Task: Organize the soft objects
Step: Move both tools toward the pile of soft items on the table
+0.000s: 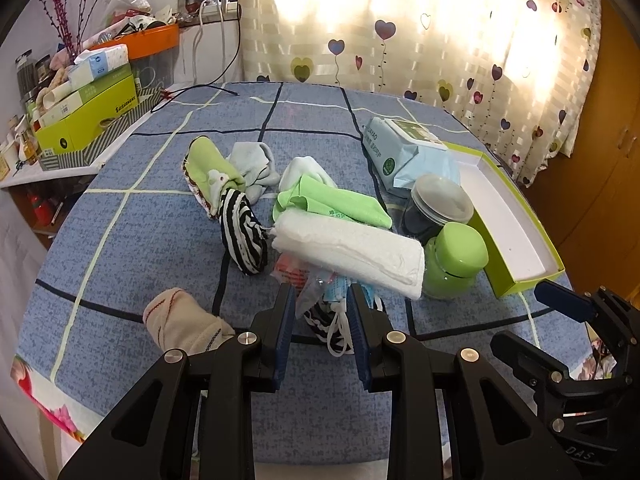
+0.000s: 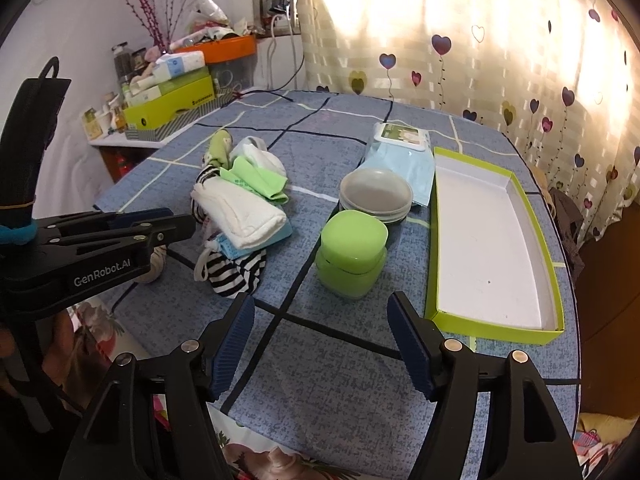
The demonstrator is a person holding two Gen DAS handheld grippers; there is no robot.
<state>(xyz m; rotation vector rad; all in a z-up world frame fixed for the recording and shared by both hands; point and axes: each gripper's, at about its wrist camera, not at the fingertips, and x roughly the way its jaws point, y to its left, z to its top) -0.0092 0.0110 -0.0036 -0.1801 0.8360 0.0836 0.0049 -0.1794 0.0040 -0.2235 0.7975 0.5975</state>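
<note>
Left wrist view: left gripper (image 1: 320, 312) partly closed; jaws flank a crinkled plastic-wrapped mask bundle (image 1: 316, 296), contact unclear. Folded white fleece towel (image 1: 352, 252) lies just ahead, long axis running left-to-right.

Right wrist view: right gripper (image 2: 322, 320) wide open, empty. Soft pile sits ahead-left, nearer the left gripper; empty lime-green cardboard tray (image 2: 496, 240) lies ahead-right.

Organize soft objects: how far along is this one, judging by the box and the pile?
Barely started. Done: nothing visible; the green box lies empty. In hand: nothing clearly gripped; the left claw is partly closed at the pile's near edge, by a face mask, and the right claw is open, holding nothing. Left: white towel, green cloth, striped sock, beige sock.
</note>
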